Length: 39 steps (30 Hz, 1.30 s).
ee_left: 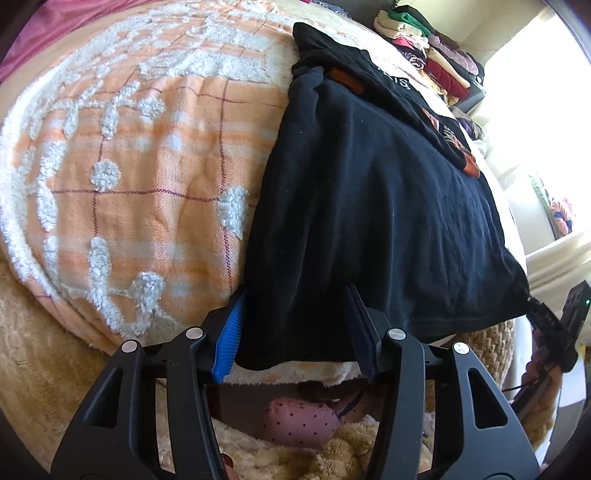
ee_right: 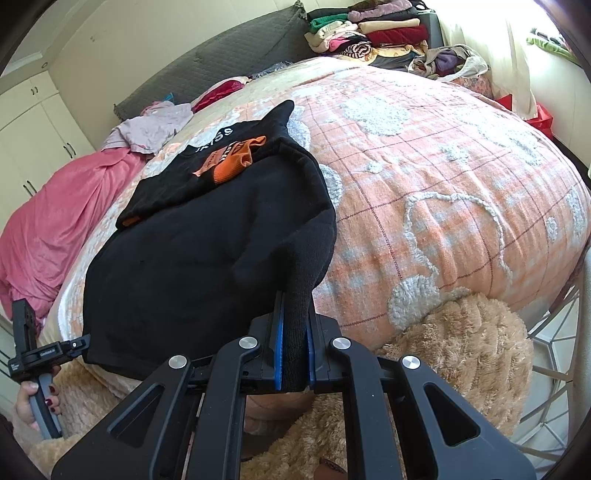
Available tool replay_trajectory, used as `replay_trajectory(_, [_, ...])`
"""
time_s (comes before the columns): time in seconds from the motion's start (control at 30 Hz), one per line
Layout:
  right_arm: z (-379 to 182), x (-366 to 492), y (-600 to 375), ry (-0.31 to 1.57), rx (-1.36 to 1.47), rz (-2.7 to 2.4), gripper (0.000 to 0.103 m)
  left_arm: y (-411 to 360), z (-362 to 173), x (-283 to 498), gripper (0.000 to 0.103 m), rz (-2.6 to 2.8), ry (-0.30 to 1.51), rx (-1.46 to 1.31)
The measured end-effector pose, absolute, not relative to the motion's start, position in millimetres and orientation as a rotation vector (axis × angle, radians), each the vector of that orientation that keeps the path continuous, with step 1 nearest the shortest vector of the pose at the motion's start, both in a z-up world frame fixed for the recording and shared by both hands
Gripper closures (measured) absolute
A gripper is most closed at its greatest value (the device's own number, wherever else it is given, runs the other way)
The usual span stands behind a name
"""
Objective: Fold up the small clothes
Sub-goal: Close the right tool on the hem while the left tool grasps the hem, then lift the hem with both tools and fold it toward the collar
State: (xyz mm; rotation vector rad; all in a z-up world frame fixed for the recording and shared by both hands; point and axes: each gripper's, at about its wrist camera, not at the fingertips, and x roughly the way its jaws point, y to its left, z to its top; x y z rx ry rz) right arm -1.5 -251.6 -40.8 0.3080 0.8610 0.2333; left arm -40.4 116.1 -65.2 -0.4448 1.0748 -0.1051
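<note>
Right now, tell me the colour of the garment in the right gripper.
Black garment, with orange patches near its far end; clearest in the right wrist view.

We are in a home bedroom: a bed [ee_right: 443,177] under an orange checked quilt fills the view, with a grey headboard [ee_right: 221,62] at 11 o'clock. At 12 o'clock sits a pile of folded clothes [ee_right: 369,33], at 9 o'clock cream wardrobes [ee_right: 33,122], and at 2 o'clock a sunlit curtain [ee_right: 491,40].

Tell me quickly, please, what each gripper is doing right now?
Left gripper: open, its jaws astride the hem of the black garment.
Right gripper: closed on the black garment's edge.
</note>
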Motion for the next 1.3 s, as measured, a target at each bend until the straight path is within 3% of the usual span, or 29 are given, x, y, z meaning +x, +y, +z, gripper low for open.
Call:
replay_trajectory(0.07, [-40.4,-2.4,-252.0,0.859,0.308,0.237,0.095,115.9,-65.0,-40.6,0.064,-0.103,1.078,-0.431])
replay_trajectory(0.17, [-35.5,-3.7,-252.5,0.845,0.303,0.242,0.095,118.3,-59.2,-42.2,0.097,-0.104,1.069,-0.428])
replay_trajectory(0.7, [19.7,14.4,-271.6,0.715,0.377,0.313,0.095,134.0,14.0,-34.8,0.099,-0.196,0.849,-0.486])
replay_trajectory(1.3, [85.8,104.9,-252.5,0.591,0.287,0.307,0.095,144.3,77.6,54.0,0.099,-0.168,0.710,-0.402])
